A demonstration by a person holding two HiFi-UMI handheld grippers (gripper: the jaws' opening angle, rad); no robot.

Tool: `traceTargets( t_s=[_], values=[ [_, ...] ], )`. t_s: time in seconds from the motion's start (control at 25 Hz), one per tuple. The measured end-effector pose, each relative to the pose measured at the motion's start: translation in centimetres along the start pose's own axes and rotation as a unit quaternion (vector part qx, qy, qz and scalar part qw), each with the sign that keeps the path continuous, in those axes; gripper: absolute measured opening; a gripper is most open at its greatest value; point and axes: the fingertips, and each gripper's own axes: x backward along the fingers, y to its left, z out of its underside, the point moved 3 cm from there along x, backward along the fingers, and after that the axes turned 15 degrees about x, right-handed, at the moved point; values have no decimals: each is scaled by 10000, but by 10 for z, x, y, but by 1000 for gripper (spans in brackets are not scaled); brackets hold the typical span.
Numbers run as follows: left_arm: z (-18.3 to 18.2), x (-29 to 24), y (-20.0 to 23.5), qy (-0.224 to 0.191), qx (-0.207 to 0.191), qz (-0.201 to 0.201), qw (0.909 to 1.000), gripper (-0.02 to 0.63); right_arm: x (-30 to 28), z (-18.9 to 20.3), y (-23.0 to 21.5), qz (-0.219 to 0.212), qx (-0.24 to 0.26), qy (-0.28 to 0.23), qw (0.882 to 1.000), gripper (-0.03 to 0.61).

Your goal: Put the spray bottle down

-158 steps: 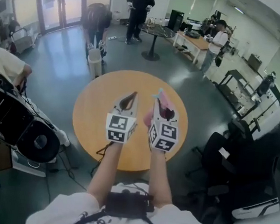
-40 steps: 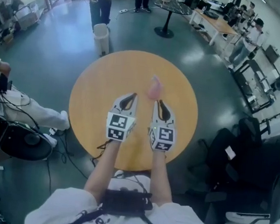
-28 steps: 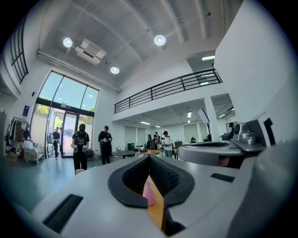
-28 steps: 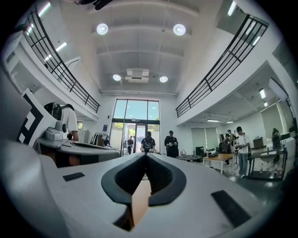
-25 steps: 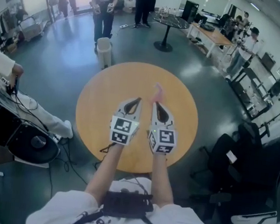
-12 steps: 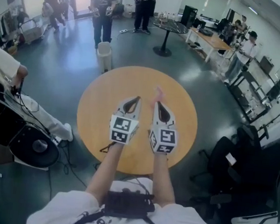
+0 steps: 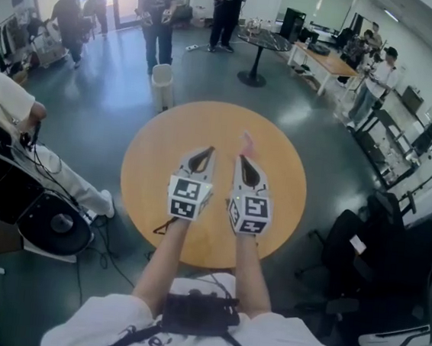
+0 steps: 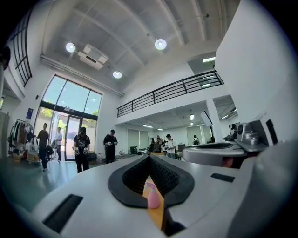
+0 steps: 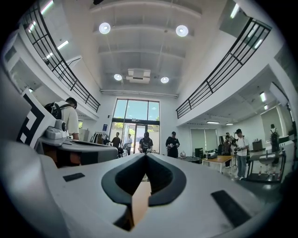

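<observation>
spray bottle [image 7: 244,143] stands on the counter [image 7: 155,170]; left tool [image 7: 207,151] and right tool [image 7: 241,159], just short of it, are closed and empty. task looks done.

Under the right gripper [image 7: 241,157], the table [image 7: 155,170] top looks like smooth, matt wood. Just ahead of the gripper's tips the spray bottle [image 7: 246,143] looks like pink plastic. The floor [image 7: 101,95] around is glossy grey, mirroring light.
</observation>
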Motion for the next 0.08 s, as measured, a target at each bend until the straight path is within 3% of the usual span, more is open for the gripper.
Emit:
traceTargets(
  t_s=[0.08],
  values=[
    [0, 2, 3, 10, 5, -21, 10000, 11, -1, -1, 1, 11, -33, 28, 10000, 23]
  ],
)
